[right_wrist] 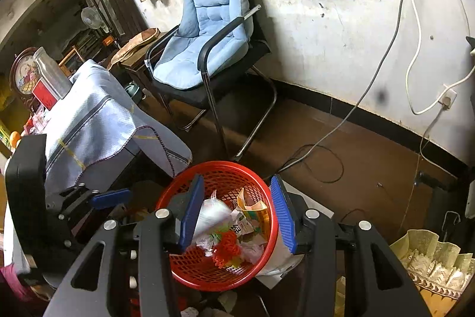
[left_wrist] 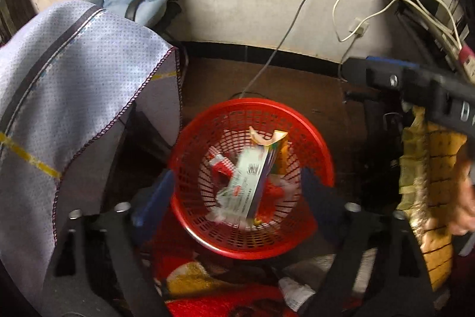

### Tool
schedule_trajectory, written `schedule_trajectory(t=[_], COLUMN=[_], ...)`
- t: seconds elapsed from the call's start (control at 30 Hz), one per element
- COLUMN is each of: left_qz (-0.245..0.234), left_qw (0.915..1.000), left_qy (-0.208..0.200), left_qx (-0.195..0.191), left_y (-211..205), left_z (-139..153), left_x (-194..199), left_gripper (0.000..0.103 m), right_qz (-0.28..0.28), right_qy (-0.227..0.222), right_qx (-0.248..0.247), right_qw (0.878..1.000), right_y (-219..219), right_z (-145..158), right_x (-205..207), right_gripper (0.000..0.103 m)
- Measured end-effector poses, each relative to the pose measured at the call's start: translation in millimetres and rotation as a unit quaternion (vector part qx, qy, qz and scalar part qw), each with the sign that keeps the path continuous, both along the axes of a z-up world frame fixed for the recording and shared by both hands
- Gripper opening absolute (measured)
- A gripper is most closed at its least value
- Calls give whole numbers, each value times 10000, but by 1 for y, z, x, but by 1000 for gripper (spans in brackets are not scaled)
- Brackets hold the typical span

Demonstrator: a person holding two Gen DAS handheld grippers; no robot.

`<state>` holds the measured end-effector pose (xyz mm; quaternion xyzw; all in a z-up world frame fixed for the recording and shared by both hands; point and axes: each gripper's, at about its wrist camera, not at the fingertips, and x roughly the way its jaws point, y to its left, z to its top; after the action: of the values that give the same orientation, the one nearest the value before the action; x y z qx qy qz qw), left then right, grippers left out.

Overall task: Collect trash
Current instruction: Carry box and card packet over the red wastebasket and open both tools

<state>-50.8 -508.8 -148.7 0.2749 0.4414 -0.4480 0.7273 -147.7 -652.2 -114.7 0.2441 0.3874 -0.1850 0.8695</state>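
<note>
Looking straight down into a round red plastic lattice basket (left_wrist: 322,159), low by the dark skirting of the wall and just beside a pale blue-grey dotted cloth (left_wrist: 89,85) draped over a counter (left_wrist: 151,121); footing unclear, either brown floor or the red patterned fabric (left_wrist: 184,284) at the near edge. Inside, leaning tilted against the basket wall, a pale green-and-white cardboard carton (left_wrist: 252,180) with a torn-open top, blurred; around it a crumpled white plastic wrapper (right_wrist: 212,214), red scraps (right_wrist: 227,250) and more paper. Left claw (left_wrist: 239,173) spread wide above the basket, clamped on nothing. Right claw (right_wrist: 237,178) also apart, poised over the rim, with the white wrapper close to one blue pad (right_wrist: 191,213) but not pinched; hard to say whether touching. Judging by looks, all of it light. Carton hollow, thin-walled and easy to crush, so best taken gently across the two broad flat faces near the middle, not by the ragged flaps. Wrapper limp and slick, likely to slip, so better pinched on a bunched fold. Basket itself light, with springy lattice sides and a stiffer rolled rim, so best gripped at the rim.
</note>
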Motion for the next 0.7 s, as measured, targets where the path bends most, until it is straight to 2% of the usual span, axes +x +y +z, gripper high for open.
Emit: schedule_trajectory(t=[0.17, 0.27, 0.4, 0.7], left_qz=[127, 210, 319, 471], left_qw=[9996, 9988, 9968, 9934], left_qy=[-247, -450, -729, -1002], left_qx=[68, 29, -40, -303], left_y=[11, 22, 34, 51], left_z=[-1, 5, 16, 44], left_x=[-5, -11, -17, -25], left_gripper=[90, 92, 94, 94], right_qz=[82, 154, 234, 343], right_qy=[43, 30, -50, -338], right_qx=[108, 38, -64, -329], right_qw=[9999, 9999, 9997, 9983], right_y=[5, 13, 23, 43], right_z=[-4, 0, 11, 46], right_x=[4, 6, 6, -6], right_gripper=[47, 53, 55, 65])
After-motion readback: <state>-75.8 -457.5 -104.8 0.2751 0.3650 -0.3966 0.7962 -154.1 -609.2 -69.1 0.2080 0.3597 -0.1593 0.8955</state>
